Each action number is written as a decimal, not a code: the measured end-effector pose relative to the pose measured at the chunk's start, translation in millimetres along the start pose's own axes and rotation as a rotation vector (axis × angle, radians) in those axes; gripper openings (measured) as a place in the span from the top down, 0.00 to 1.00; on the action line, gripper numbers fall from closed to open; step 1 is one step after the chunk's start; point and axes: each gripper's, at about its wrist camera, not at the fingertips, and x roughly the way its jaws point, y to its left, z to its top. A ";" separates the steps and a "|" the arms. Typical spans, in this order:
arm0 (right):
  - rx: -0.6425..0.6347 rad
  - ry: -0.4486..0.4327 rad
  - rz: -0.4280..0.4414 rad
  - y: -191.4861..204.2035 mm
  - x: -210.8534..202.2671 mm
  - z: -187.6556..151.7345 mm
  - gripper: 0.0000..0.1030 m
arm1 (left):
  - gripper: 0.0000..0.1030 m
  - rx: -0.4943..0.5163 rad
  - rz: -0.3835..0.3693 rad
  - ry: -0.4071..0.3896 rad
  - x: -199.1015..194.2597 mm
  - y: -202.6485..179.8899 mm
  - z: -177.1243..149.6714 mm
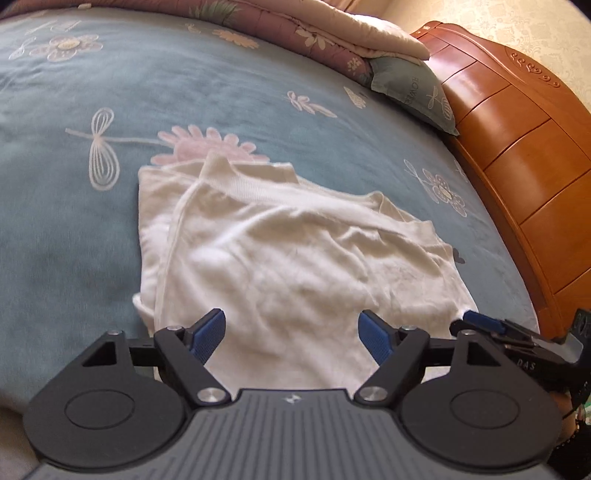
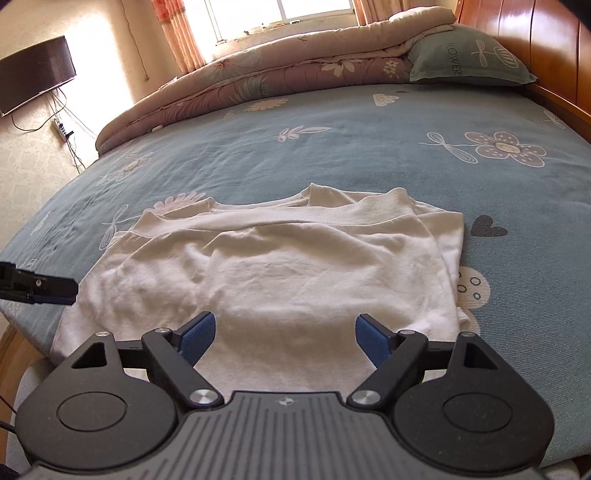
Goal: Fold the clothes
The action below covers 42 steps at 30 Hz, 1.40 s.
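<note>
A cream white sweatshirt [image 1: 288, 258] lies folded on the blue flowered bedspread [image 1: 92, 229], its ribbed hem edge on the far side. My left gripper [image 1: 293, 334] is open and empty, its blue pads just above the near edge of the garment. My right gripper [image 2: 284, 336] is open and empty over the near edge of the same sweatshirt [image 2: 288, 266]. The right gripper also shows in the left wrist view [image 1: 484, 323] at the garment's right corner. The left gripper shows in the right wrist view [image 2: 40, 286] at the garment's left side.
A rolled floral quilt [image 2: 266, 77] lies along the far side of the bed. A green pillow [image 2: 469, 55] rests against the wooden headboard [image 1: 517, 155]. A television [image 2: 33, 79] hangs on the wall, with a window [image 2: 280, 14] behind the quilt.
</note>
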 end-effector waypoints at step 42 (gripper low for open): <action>0.040 -0.086 0.055 -0.8 -38.2 -11.4 0.11 | 0.16 -0.144 0.069 -0.012 31.3 31.5 80.2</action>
